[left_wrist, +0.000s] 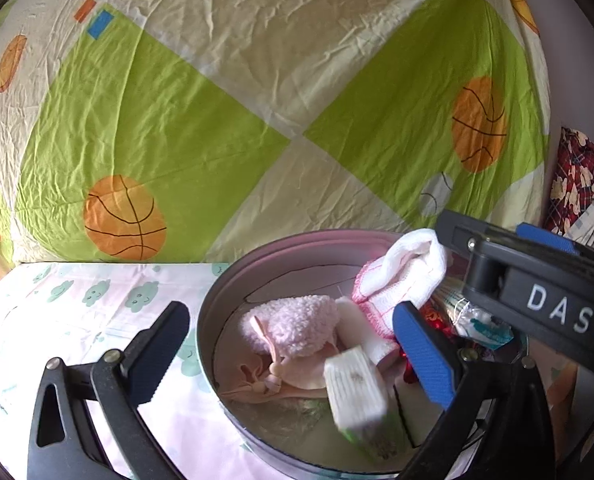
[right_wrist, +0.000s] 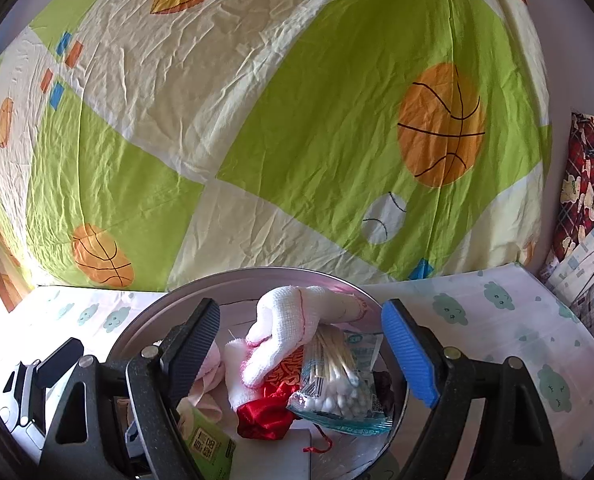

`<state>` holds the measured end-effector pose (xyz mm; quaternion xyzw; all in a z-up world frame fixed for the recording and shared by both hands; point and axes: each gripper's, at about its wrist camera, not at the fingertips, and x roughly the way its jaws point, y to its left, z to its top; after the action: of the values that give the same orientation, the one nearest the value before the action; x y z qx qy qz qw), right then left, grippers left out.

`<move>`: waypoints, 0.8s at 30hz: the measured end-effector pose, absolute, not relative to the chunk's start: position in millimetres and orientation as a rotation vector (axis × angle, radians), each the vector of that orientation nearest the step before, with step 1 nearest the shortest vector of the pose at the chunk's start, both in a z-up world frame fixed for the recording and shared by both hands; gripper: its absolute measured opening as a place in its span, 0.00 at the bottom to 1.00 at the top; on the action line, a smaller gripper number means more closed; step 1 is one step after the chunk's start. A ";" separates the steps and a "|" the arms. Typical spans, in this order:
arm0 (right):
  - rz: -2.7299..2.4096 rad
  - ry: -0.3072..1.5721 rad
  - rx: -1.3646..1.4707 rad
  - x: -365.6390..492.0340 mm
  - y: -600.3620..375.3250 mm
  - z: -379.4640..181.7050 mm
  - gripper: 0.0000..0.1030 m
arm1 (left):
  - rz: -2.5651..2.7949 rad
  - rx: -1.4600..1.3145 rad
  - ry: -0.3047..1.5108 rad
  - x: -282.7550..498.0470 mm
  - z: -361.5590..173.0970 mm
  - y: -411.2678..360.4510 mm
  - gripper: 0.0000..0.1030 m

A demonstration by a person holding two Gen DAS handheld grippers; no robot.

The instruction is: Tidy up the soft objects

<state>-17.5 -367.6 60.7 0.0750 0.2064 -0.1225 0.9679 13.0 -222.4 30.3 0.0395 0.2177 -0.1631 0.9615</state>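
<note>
A round grey tin [left_wrist: 211, 320] on the table holds a fluffy pink sock [left_wrist: 293, 328], a beige tied cloth [left_wrist: 273, 380], a white tissue pack [left_wrist: 355, 392] that looks blurred, a red satin pouch [right_wrist: 265, 416] and a cotton swab bag [right_wrist: 337, 376]. A white cloth with pink stitching [left_wrist: 401, 276] drapes over the pile toward the far rim. My left gripper [left_wrist: 293, 356] is open over the tin, nothing pressed between its pads. My right gripper [right_wrist: 301, 348] hangs open above the white cloth [right_wrist: 289, 324] and the swabs, holding nothing.
The table wears a pale cloud-print cover [left_wrist: 97, 312]. A green and cream sheet with basketballs [left_wrist: 257, 100] hangs right behind the tin. Plaid red fabric [right_wrist: 585, 184] is piled at the far right. In the left wrist view the right gripper [left_wrist: 497, 232] crosses above the tin's right side.
</note>
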 end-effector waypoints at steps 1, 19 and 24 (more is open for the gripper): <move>-0.252 0.416 0.145 -18.8 -365.8 58.8 0.83 | -0.322 0.081 0.442 12.8 29.1 -220.6 1.00; -0.365 0.236 0.035 -50.0 -336.7 42.6 0.83 | -0.263 0.062 0.393 -1.8 27.4 -185.9 1.00; -0.375 0.222 0.035 -59.8 -333.5 42.7 0.83 | -0.266 0.069 0.387 -5.1 27.8 -184.5 1.00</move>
<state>-59.8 -333.5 42.7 0.0175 0.1103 -0.1858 0.9762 -5.1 -184.5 27.8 0.0341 0.1918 -0.1318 0.9720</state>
